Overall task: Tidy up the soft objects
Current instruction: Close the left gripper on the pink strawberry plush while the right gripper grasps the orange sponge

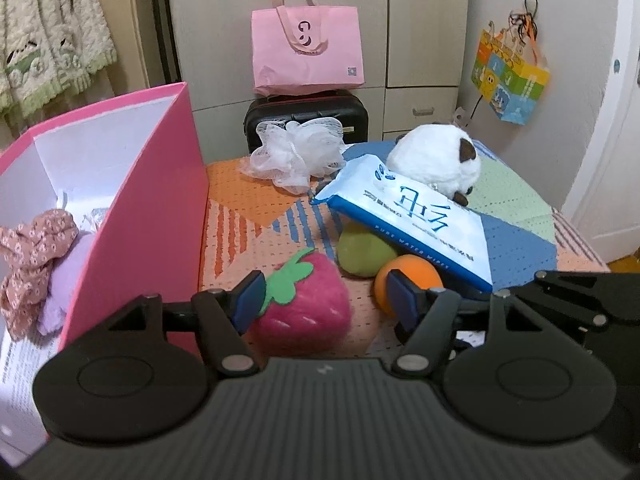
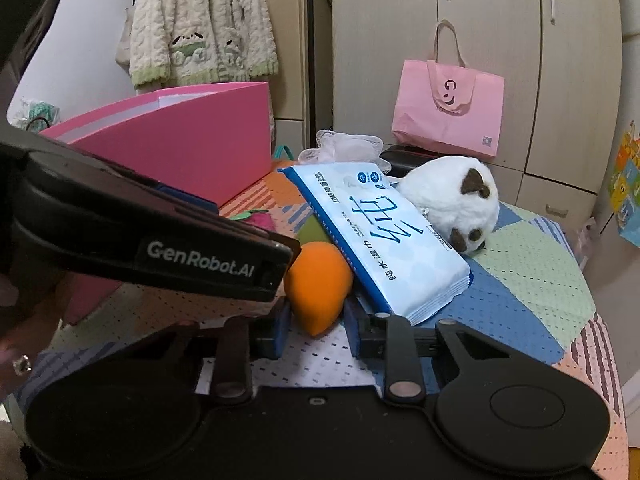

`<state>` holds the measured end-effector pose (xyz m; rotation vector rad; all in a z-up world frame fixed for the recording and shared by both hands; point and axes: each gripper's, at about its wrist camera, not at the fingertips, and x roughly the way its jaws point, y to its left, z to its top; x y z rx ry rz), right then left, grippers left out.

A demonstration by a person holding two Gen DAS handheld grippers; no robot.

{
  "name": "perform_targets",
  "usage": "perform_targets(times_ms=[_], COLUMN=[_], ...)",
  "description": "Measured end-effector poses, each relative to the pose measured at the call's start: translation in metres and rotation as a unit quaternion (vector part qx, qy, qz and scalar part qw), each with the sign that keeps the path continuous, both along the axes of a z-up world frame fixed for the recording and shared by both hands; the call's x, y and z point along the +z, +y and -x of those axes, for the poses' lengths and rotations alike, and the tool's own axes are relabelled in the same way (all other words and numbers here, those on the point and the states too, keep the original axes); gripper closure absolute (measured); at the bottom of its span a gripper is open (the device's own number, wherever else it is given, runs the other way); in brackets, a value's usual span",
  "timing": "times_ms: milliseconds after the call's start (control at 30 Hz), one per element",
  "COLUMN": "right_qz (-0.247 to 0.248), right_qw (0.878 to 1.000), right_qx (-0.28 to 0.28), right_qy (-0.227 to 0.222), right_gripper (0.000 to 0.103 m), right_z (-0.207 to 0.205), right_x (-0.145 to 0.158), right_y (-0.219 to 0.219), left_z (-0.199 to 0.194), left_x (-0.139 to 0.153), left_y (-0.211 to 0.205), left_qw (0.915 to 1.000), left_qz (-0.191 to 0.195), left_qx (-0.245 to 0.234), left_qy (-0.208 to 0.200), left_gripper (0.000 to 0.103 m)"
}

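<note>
My left gripper (image 1: 326, 300) is open, its jaws on either side of a pink felt strawberry (image 1: 306, 306) lying on the patchwork cloth. My right gripper (image 2: 316, 316) has its pads on both sides of an orange soft toy (image 2: 318, 284), which also shows in the left wrist view (image 1: 412, 276). A green soft toy (image 1: 362, 254) lies under a blue-and-white wet wipes pack (image 2: 380, 236). A white plush animal (image 2: 454, 198) and a white mesh bath pouf (image 1: 298, 152) lie further back. The pink box (image 1: 160, 208) at the left holds a floral cloth (image 1: 30, 260) and a lilac soft item (image 1: 66, 280).
A pink tote bag (image 1: 306, 50) stands on a black case (image 1: 306, 114) behind the table, before beige cabinets. A colourful paper bag (image 1: 508, 76) hangs on the right wall. A fluffy cream garment (image 2: 204, 20) hangs at the left. The left gripper's body (image 2: 140, 240) crosses the right wrist view.
</note>
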<state>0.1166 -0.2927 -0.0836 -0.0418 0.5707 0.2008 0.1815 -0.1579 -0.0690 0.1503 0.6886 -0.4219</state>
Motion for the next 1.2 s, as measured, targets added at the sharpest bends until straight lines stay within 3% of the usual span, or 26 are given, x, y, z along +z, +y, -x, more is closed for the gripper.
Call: perform_targets(times_ms=[200,367,533,600,733,767,833,933,1200], right_qz=[-0.017,-0.031,-0.044,-0.041,-0.044,-0.044,-0.045,-0.047,-0.045], right_qw=[1.0,0.999,0.999,0.999,0.999,0.999,0.999,0.999,0.999], right_qx=[-0.005,-0.01,-0.005,-0.008,-0.003,-0.004,-0.004,-0.002,0.004], right_qy=[0.001,-0.002,0.0,-0.001,0.003,0.003,0.004,0.003,-0.002], right_gripper=[0.071,0.072,0.072,0.072,0.072,0.072,0.072,0.072,0.072], right_z=[0.005,0.009,0.017,0.02,0.026,0.026,0.028,0.029,0.038], right_x=[0.0,-0.001,0.0,0.0,0.0,0.0,0.0,0.001,0.005], right_y=[-0.004,-0.007,-0.01,-0.01,-0.013,-0.013,-0.014,-0.016,-0.012], left_z=[0.003,0.005,0.002,0.0,-0.004,-0.007,-0.005,-0.002,0.014], left_x=[-0.002,-0.002,-0.006,-0.01,-0.019,-0.021,-0.021,-0.02,-0.011], left_y=[0.003,0.004,0.002,0.0,0.002,0.004,0.005,0.007,0.011], left_qw=[0.9999,1.0,0.9999,0.9998,0.9998,0.9994,0.9995,0.9994,0.9996], left_qz=[0.015,0.009,-0.002,-0.011,-0.007,0.004,0.008,0.015,0.026], left_qx=[0.001,0.001,0.007,0.013,0.014,0.012,0.016,0.014,0.005], left_qy=[0.0,-0.005,-0.008,-0.009,0.015,0.031,0.025,0.026,0.003], left_gripper=[0.035,0.054,0.054,0.049,0.049,0.051,0.065,0.071,0.073])
